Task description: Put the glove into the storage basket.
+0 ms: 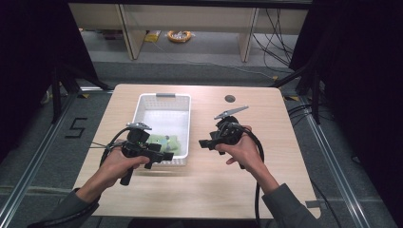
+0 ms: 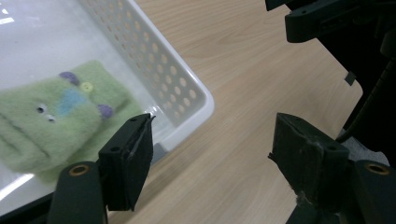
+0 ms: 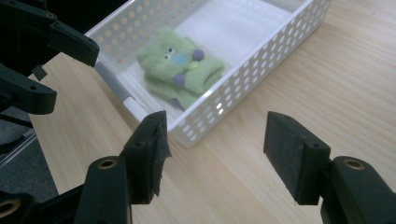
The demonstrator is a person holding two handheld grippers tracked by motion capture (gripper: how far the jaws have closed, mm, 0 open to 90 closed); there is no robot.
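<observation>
I see a white perforated basket (image 1: pixel 163 124) on the wooden tabletop (image 1: pixel 228 180), reaching from the far edge toward the middle. A fuzzy green sock (image 3: pixel 183 71) (folded, with a stitched face and purple buttons) lies in the basket's near end, against its near wall. My left hand-held gripper (image 1: pixel 160 156) hovers at the basket's near right corner, released, nothing between its jaws. My right hand-held gripper (image 1: pixel 203 143) sits just right of the basket over bare wood, also released and empty.
</observation>
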